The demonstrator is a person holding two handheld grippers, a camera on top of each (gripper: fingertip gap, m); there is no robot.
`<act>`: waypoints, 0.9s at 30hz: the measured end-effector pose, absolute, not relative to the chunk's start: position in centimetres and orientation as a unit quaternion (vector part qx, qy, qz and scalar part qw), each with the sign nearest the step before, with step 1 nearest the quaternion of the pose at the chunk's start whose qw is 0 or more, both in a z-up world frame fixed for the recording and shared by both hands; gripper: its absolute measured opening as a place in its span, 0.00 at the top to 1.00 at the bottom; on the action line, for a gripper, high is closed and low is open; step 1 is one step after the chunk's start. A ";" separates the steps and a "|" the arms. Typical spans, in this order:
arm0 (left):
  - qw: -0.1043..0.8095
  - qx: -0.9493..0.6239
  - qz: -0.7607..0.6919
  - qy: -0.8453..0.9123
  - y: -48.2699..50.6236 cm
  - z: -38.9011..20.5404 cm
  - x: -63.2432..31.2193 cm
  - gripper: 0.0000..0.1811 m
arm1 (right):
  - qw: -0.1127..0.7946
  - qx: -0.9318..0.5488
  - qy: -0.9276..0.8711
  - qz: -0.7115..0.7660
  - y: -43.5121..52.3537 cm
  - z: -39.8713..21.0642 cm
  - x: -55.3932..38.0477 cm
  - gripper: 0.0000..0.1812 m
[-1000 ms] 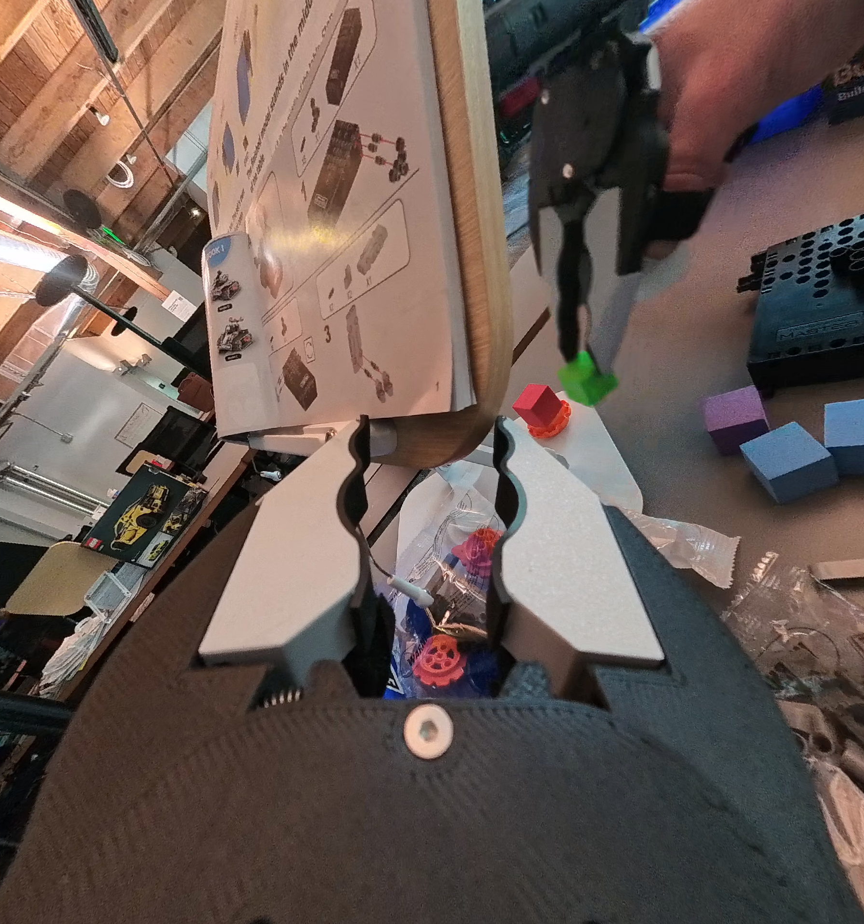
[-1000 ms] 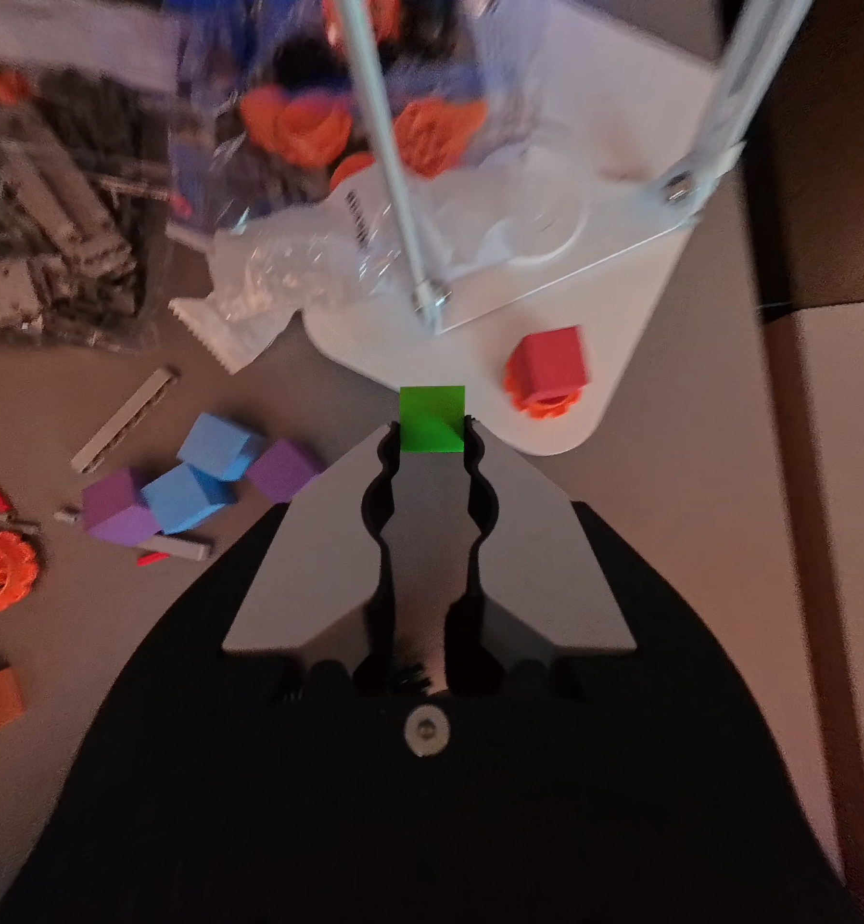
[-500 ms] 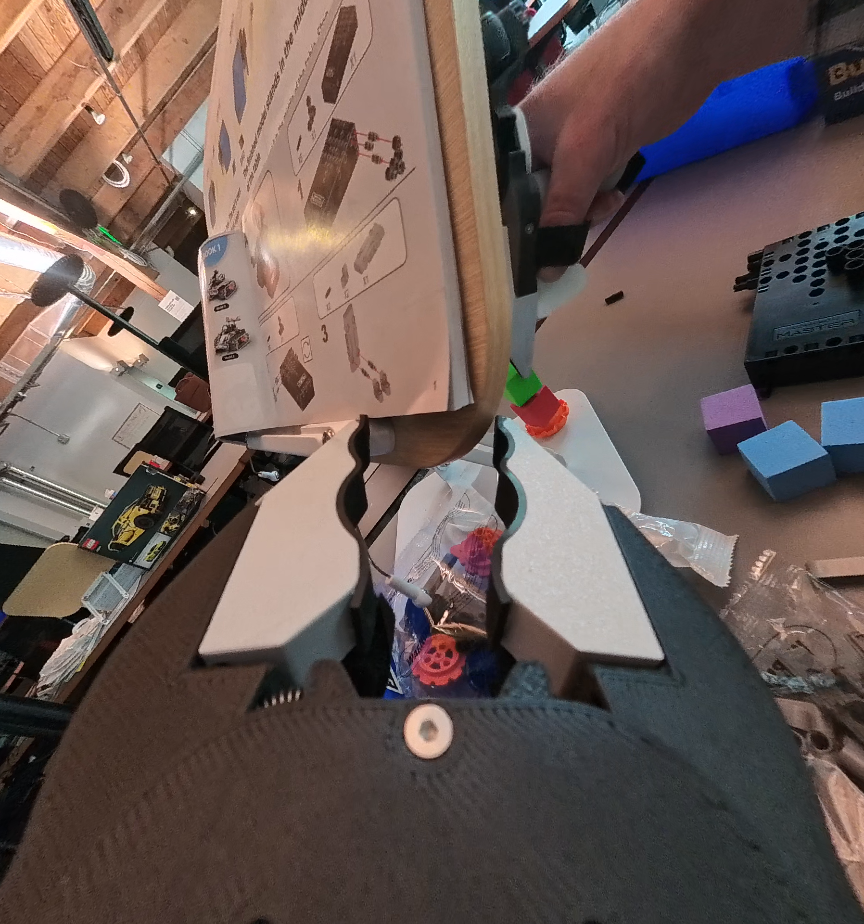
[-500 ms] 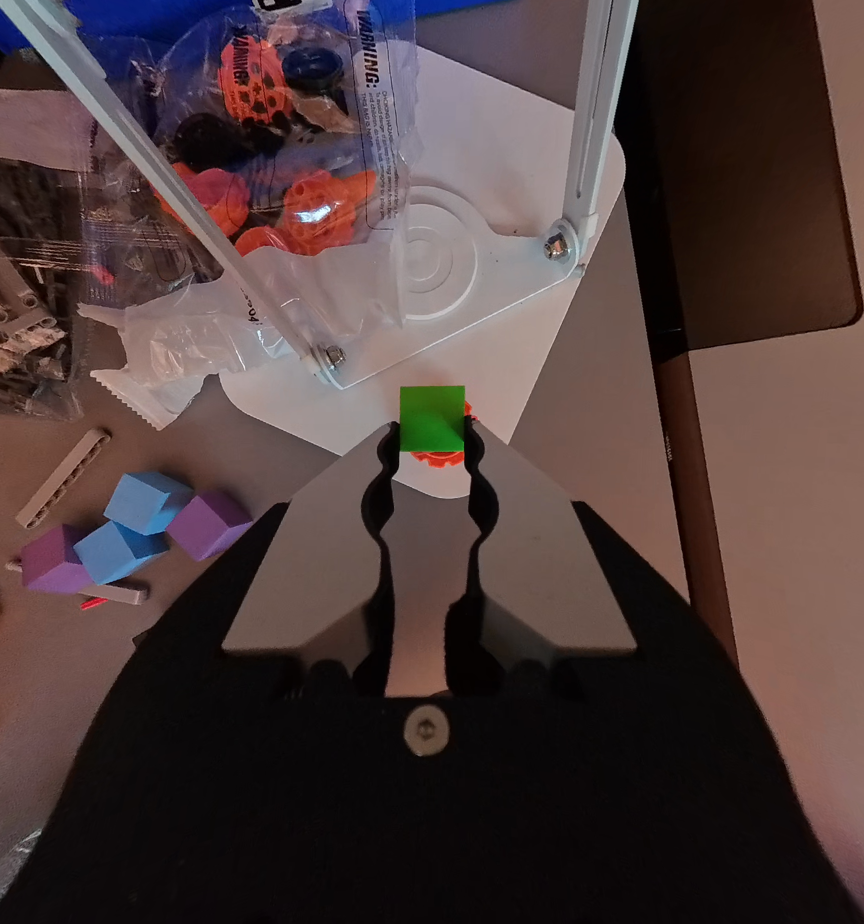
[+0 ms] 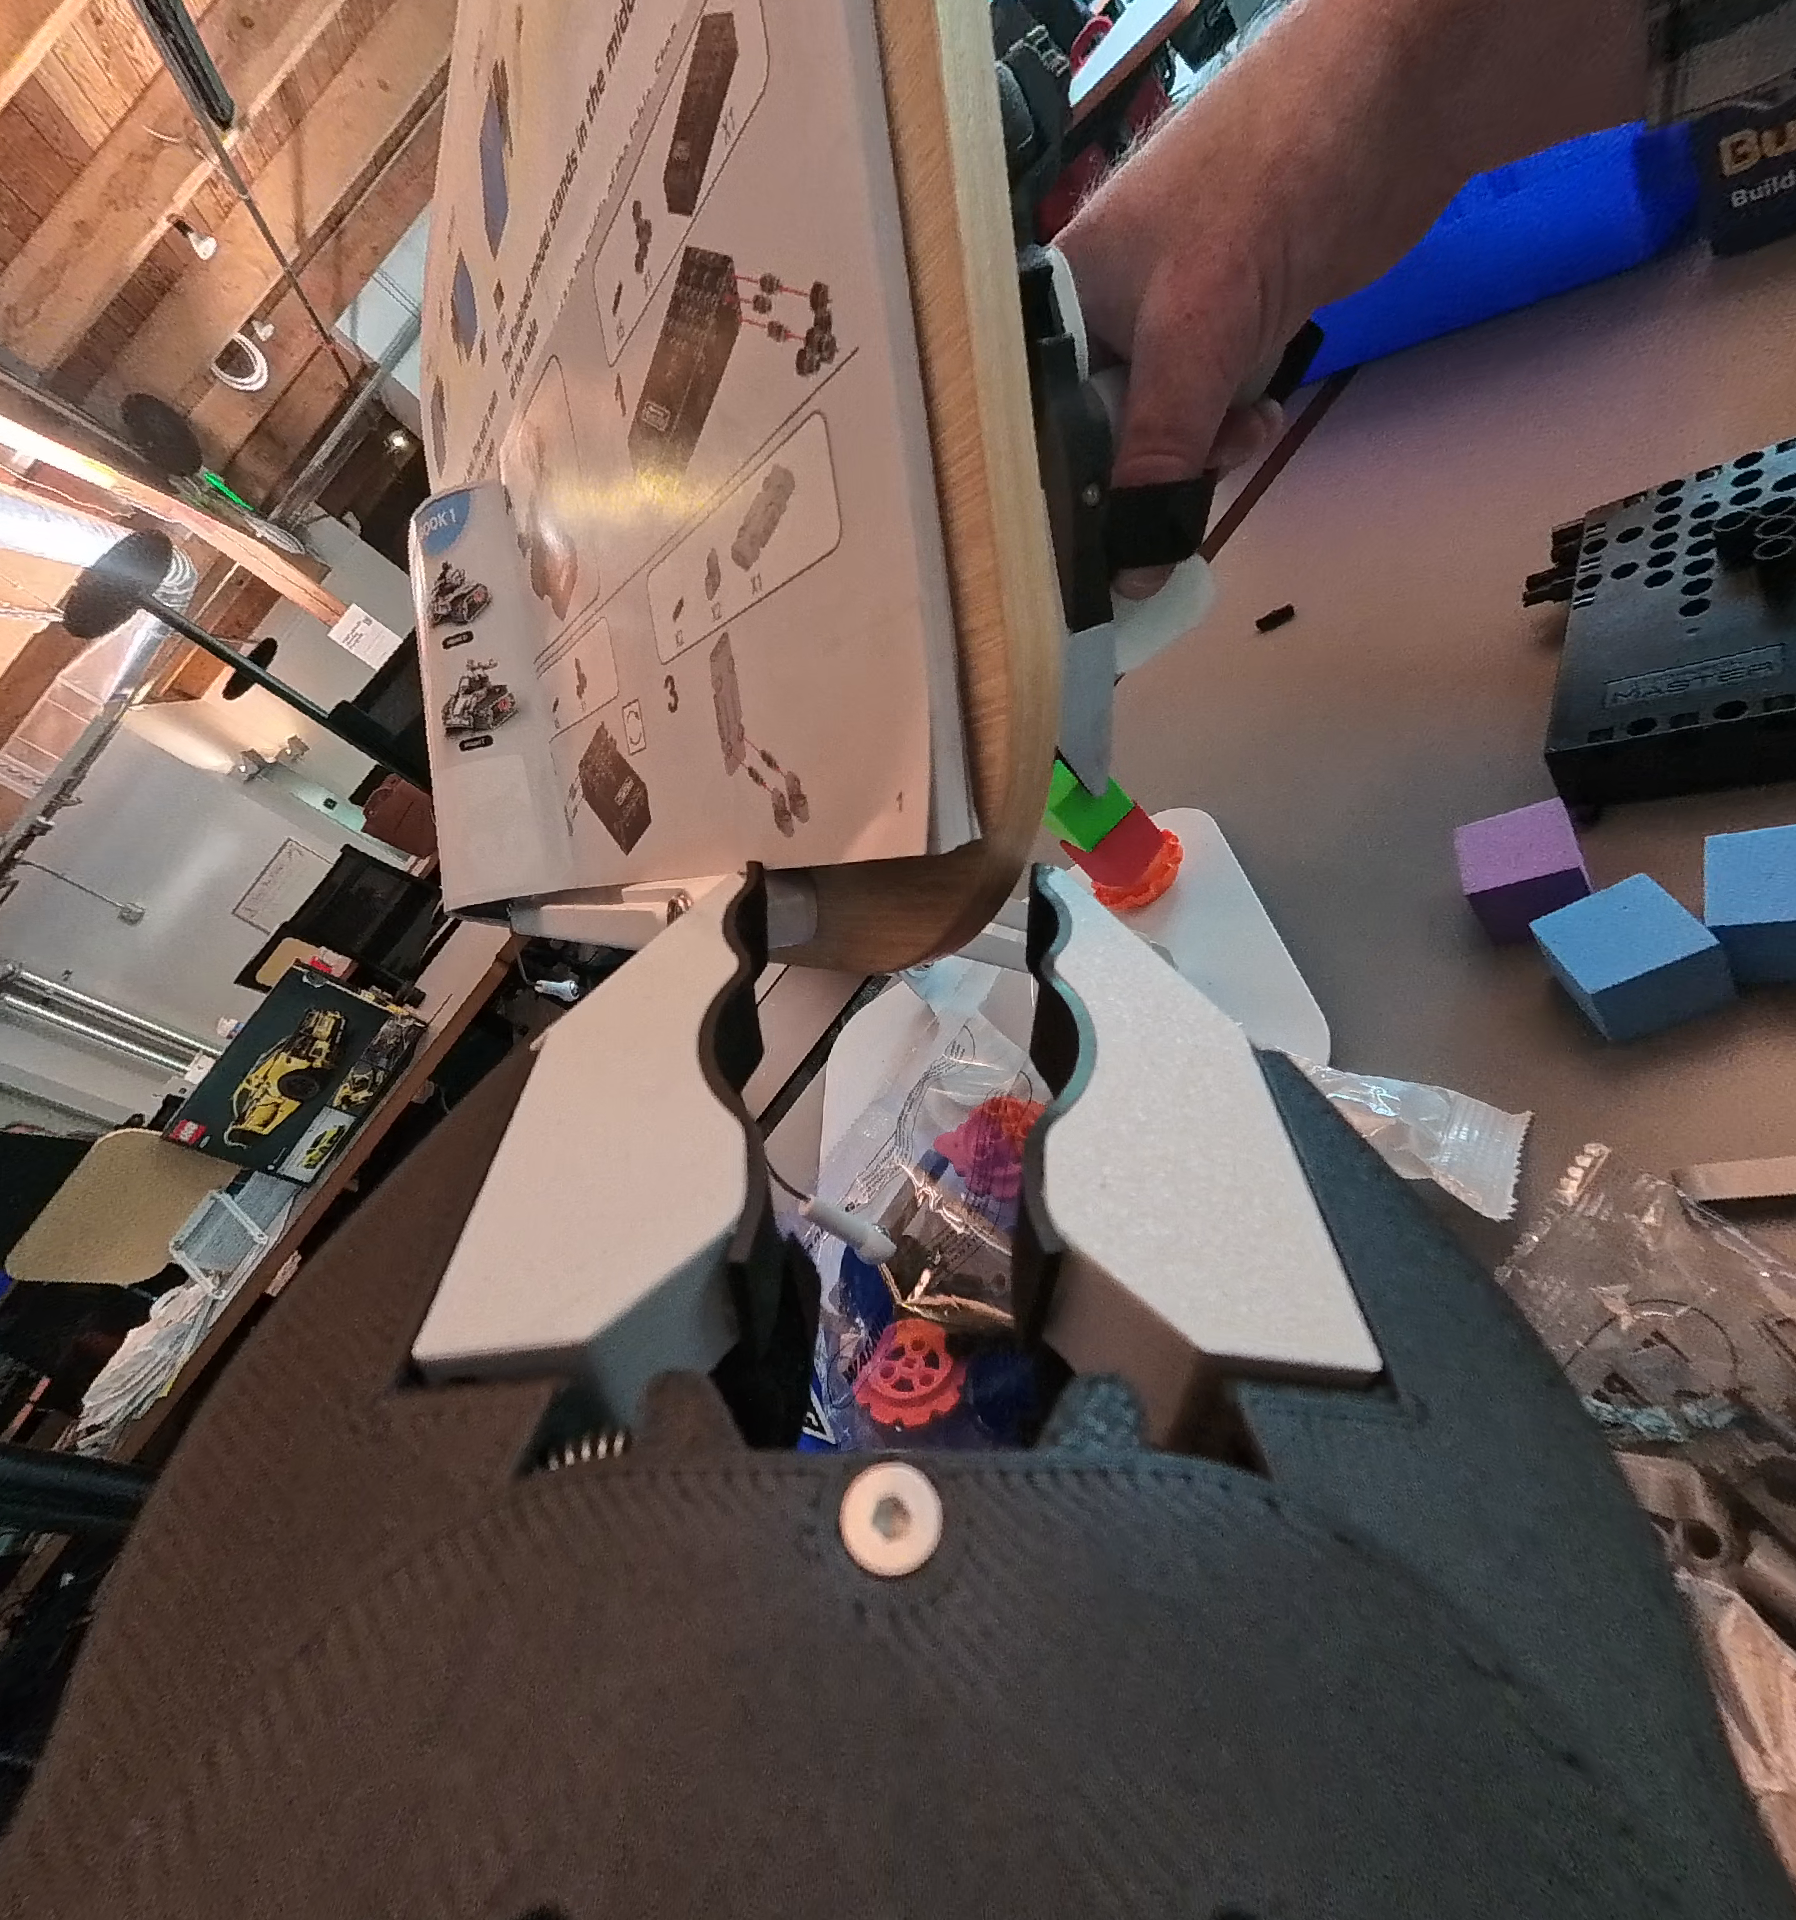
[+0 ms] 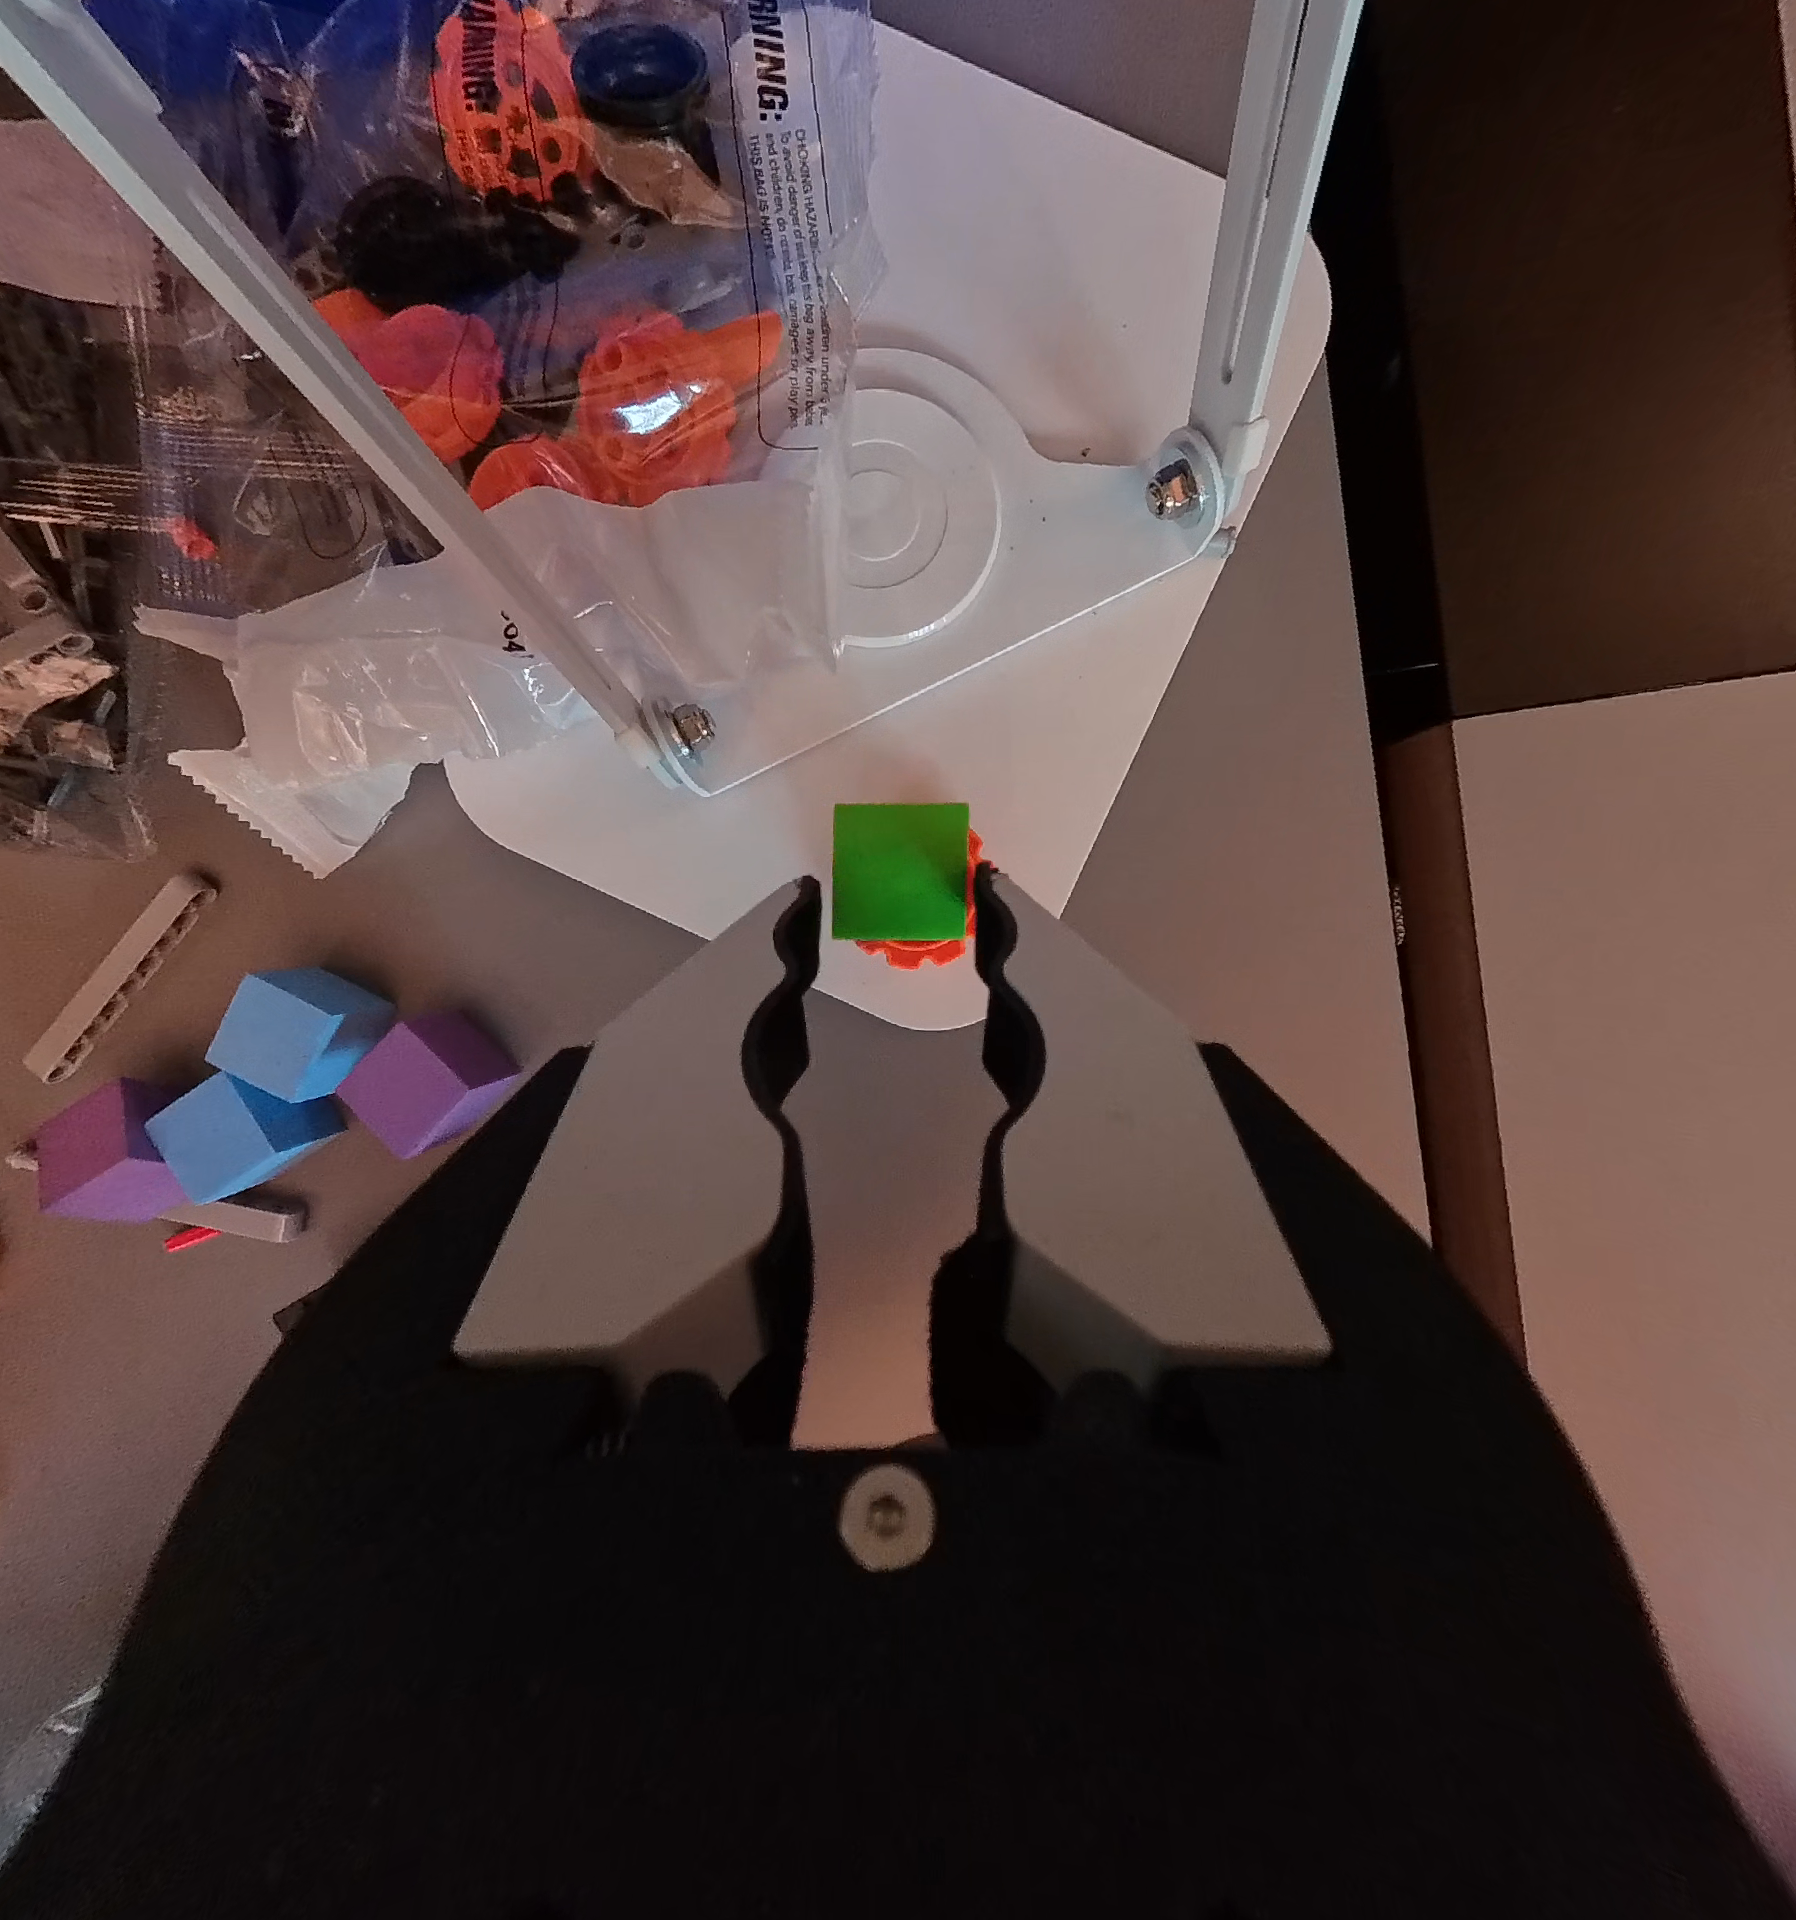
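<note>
Lowered onto red block, green cube sits between right tongs (slightly parted).

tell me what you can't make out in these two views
- Red block: in the right wrist view the green cube covers it.
- Right gripper grip: there a gap shows beside the cube; in the left wrist view the wooden board hides one finger.
- Bagged parts: the left gripper blocks most.
</note>
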State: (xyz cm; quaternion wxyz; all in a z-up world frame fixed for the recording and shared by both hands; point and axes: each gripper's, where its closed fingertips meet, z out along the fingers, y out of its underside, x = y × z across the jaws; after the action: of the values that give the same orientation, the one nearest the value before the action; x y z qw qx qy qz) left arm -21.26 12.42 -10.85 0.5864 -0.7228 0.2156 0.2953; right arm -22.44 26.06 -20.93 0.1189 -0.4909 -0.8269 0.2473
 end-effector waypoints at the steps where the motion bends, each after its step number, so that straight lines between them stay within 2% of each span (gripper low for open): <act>1: 0.587 -0.723 0.295 0.216 12.4 -10.9 -21.3 0.73 | 0.121 -0.492 -0.826 0.248 26.0 -20.9 -22.5 0.83; 7: 0.587 -0.723 0.295 0.215 12.4 -10.8 -21.3 0.73 | 0.141 -0.492 -0.821 0.254 26.0 -19.5 -20.4 0.80; 14: 0.588 -0.722 0.294 0.214 12.5 -10.8 -21.2 0.73 | 0.108 -0.439 -0.849 0.273 22.7 -21.2 -15.2 0.80; 18: 0.590 -0.722 0.294 0.213 12.4 -10.8 -21.3 0.73 | 0.137 -0.489 -0.809 0.297 24.9 -21.5 -17.3 0.79; 20: 0.590 -0.722 0.294 0.213 12.4 -10.8 -21.3 0.73 | 0.152 -0.520 -0.773 0.330 26.2 -21.5 -19.3 0.71; 27: 0.589 -0.722 0.293 0.215 12.4 -10.8 -21.3 0.73 | 0.118 -0.547 -0.735 0.382 26.6 -23.9 -22.7 0.75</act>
State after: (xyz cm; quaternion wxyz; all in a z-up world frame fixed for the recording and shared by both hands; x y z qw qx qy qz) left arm -21.27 12.42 -10.82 0.5886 -0.7220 0.2150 0.2933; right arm -22.67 26.55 -23.89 0.1176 -0.5469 -0.7354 0.3823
